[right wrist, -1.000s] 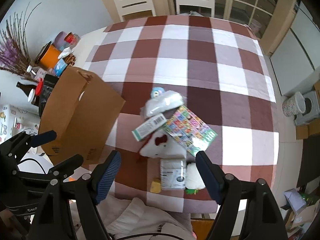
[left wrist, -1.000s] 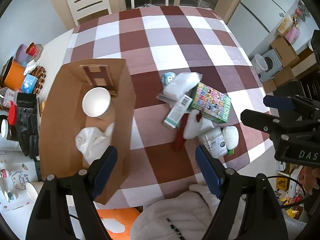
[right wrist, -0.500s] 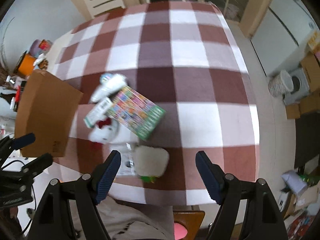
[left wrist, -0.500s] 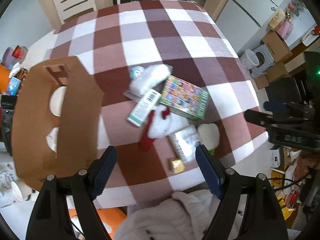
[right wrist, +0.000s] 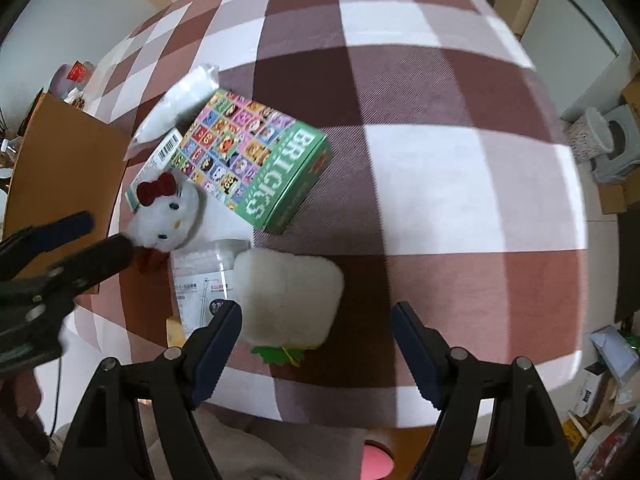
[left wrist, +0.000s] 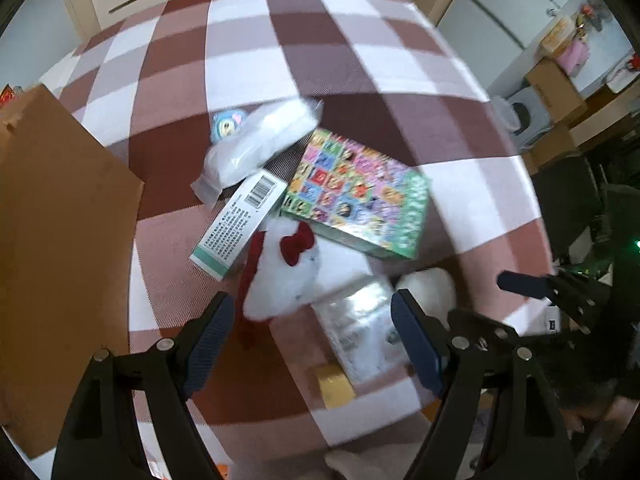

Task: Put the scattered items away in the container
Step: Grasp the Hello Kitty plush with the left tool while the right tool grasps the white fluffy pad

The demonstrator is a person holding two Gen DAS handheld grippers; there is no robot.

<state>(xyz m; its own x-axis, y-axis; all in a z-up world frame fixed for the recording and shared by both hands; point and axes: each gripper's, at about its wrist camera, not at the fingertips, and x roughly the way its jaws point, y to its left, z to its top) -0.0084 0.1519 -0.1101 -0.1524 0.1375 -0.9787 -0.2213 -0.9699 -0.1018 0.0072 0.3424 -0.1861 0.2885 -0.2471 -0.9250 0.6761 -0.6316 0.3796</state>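
We had both hand-held grippers spread wide and pinching nothing: the left hand-held gripper (left wrist: 310,330) hung over the white plush cat (left wrist: 288,276) with its red bow, and the right hand-held gripper (right wrist: 316,336) over the fluffy white pad (right wrist: 288,296) at the lower middle of its frame.

We judged the tidying barely begun. The cardboard box (left wrist: 60,216), at the left edge of the frame, showed only its outer wall, so we could not tell what lay inside. Everything else sat in one heap at the centre of the checked worktop (left wrist: 360,40): the colourful box (right wrist: 256,160), a slim white carton (left wrist: 236,224), a clear plastic bag (left wrist: 260,144), a small blue toy (left wrist: 226,124), a clear packet (left wrist: 356,328) and a small yellow block (left wrist: 336,384).

The colourful box read "BRICKS" on its green side. The carton carried a barcode and small print we could not read.
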